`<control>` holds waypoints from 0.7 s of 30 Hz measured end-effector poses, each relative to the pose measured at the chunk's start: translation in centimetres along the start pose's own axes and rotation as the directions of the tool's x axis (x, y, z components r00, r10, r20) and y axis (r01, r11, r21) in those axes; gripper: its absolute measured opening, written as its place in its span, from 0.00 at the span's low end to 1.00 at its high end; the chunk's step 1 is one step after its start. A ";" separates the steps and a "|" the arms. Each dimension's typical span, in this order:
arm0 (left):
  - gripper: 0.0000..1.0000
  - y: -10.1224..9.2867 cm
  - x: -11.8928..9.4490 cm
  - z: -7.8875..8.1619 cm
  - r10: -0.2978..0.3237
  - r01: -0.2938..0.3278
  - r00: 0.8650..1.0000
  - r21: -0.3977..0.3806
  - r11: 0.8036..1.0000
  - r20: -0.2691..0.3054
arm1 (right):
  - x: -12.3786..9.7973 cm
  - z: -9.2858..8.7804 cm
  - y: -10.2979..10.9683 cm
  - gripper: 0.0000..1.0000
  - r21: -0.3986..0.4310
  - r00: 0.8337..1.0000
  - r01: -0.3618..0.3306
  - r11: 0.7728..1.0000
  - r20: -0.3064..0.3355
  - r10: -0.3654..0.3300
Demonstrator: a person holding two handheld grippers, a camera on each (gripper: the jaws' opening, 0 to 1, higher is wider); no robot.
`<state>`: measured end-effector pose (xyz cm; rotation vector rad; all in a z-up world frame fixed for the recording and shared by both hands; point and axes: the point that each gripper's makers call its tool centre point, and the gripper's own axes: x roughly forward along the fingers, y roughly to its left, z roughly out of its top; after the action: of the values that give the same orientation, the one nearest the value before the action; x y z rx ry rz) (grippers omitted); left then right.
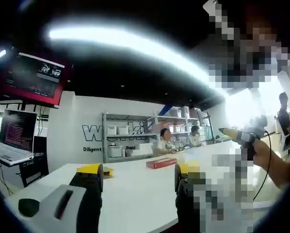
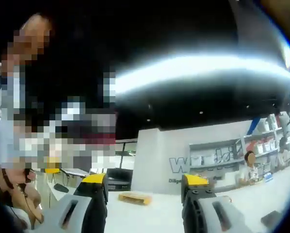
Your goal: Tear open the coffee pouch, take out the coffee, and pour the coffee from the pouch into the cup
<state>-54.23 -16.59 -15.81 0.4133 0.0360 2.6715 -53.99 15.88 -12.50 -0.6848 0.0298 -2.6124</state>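
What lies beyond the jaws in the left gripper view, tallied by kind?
Red box on the white table: 1
Laptop: 1
Wall monitor: 1
Seated people by the shelves: 2
Total: 5

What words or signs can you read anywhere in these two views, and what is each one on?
"W...ki", large dark letters on the white back wall, middle hidden by the shelving unit.
"Diligent", smaller line under it on the wall, the rest hidden.
"W" and "ki" on that wall in the right gripper view, with a small line starting "Dilig".
Laptop screen and hanging monitor: text too small to read.
Red box: print blurred.
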 end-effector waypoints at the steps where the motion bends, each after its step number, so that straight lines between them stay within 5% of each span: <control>1: 0.62 0.0 0.0 0.0 -0.001 0.001 1.000 0.001 1.000 0.000 | -0.1 0.0 0.0 0.61 0.001 1.000 0.002 1.000 0.000 -0.002; 21: 0.62 -0.2 0.2 -1.7 0.003 -0.002 0.999 0.027 1.000 -0.032 | -0.6 -0.4 -0.9 0.63 -0.025 1.000 0.017 1.000 -0.020 -0.018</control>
<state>-54.83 -16.29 -17.37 0.3797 0.0807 2.6824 -54.05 16.94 -13.01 -0.6697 0.0627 -2.6398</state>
